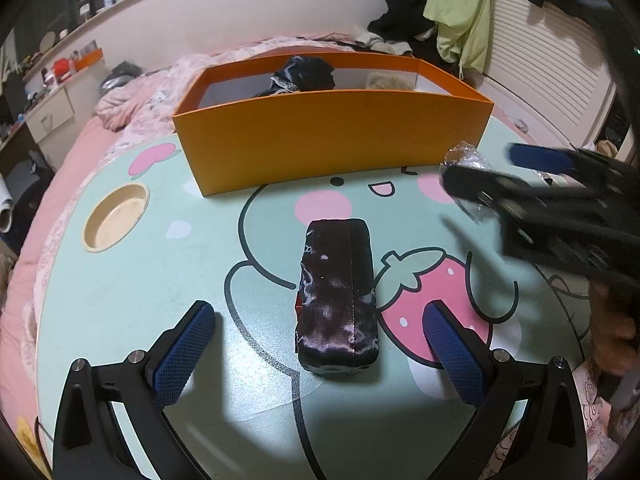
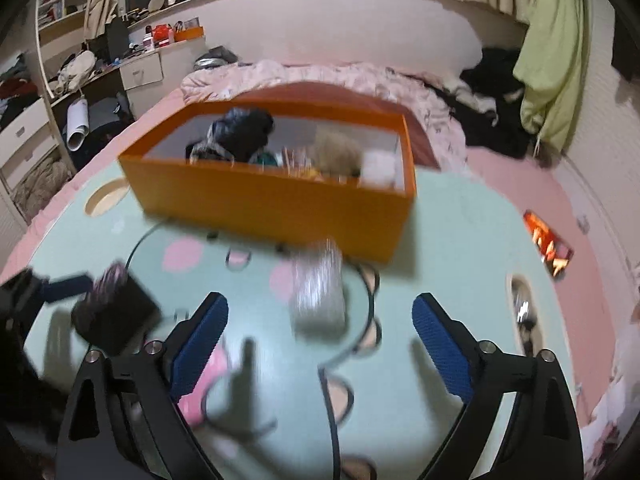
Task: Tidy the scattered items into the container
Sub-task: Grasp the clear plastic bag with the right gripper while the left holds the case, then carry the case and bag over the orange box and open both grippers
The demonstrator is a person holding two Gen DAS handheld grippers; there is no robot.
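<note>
A dark, shiny pouch (image 1: 338, 292) lies lengthwise on the mint cartoon table (image 1: 160, 280). My left gripper (image 1: 320, 312) is open, one pad on each side of the pouch's near end, with a gap on both sides. The orange box (image 1: 332, 140) stands behind, with dark cloth and fluffy items inside. In the right wrist view my right gripper (image 2: 320, 300) is open over the table. A blurred, silvery clear-wrapped packet (image 2: 320, 292) lies just ahead between its fingertips, untouched. The pouch (image 2: 114, 312) shows at the left there. From the left wrist view, the right gripper (image 1: 496, 168) is by the packet (image 1: 464, 156).
A round cup hole (image 1: 116, 216) is sunk in the table's left side. A second hole (image 2: 524, 312) at the right holds small things. A red-orange packet (image 2: 550, 246) lies on the pink bed beyond the table's right edge. Bedding and clothes are piled behind the box (image 2: 272, 204).
</note>
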